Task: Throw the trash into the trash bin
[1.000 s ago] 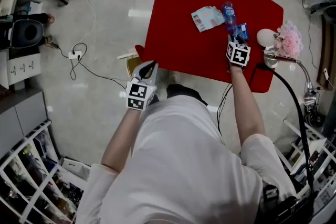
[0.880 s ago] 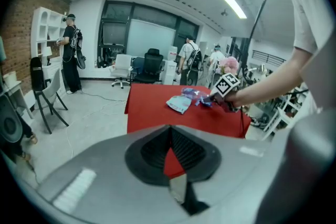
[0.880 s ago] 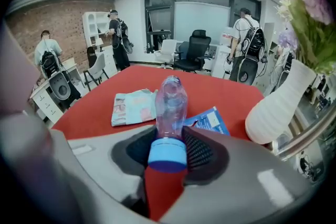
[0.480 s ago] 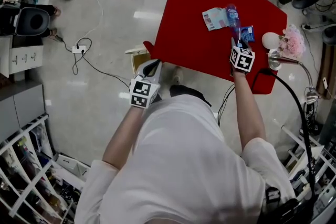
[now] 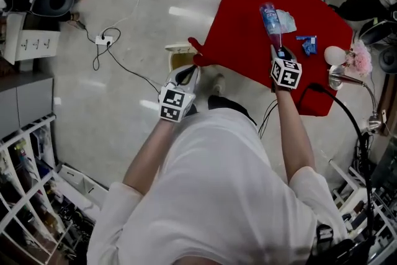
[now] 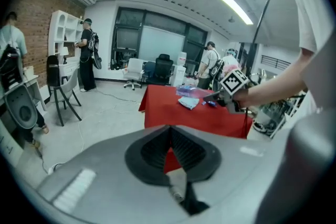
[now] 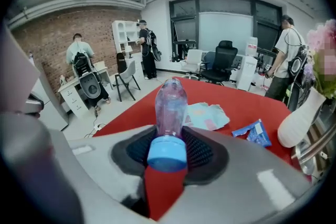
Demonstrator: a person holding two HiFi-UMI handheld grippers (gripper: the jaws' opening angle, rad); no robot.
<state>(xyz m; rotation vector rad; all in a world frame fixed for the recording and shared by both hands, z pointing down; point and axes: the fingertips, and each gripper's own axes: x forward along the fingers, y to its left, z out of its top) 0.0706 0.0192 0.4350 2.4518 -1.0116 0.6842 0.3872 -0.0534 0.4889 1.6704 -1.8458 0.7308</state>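
Note:
A clear plastic bottle (image 5: 270, 20) with a blue cap (image 7: 167, 153) is clamped near its cap end in my right gripper (image 5: 275, 49), its body pointing away over the red table (image 5: 248, 40). In the right gripper view the pads (image 7: 202, 149) press on both sides of the bottle (image 7: 169, 105). A crumpled paper (image 5: 285, 20) and a blue wrapper (image 5: 307, 44) lie on the table beyond it. My left gripper (image 5: 189, 71) hangs shut and empty off the table's near left corner, just above a small tan-lined bin (image 5: 177, 60) on the floor.
A white vase (image 5: 335, 56) with pink flowers (image 5: 361, 62) and a desk lamp (image 5: 338, 77) stand at the table's right edge. Cables and a power strip (image 5: 102, 40) lie on the floor to the left. Several people stand far off in the room.
The right gripper has lifted the bottle off the table and carried it left, away from the blue wrapper. The left gripper has moved closer to the table corner and the bin.

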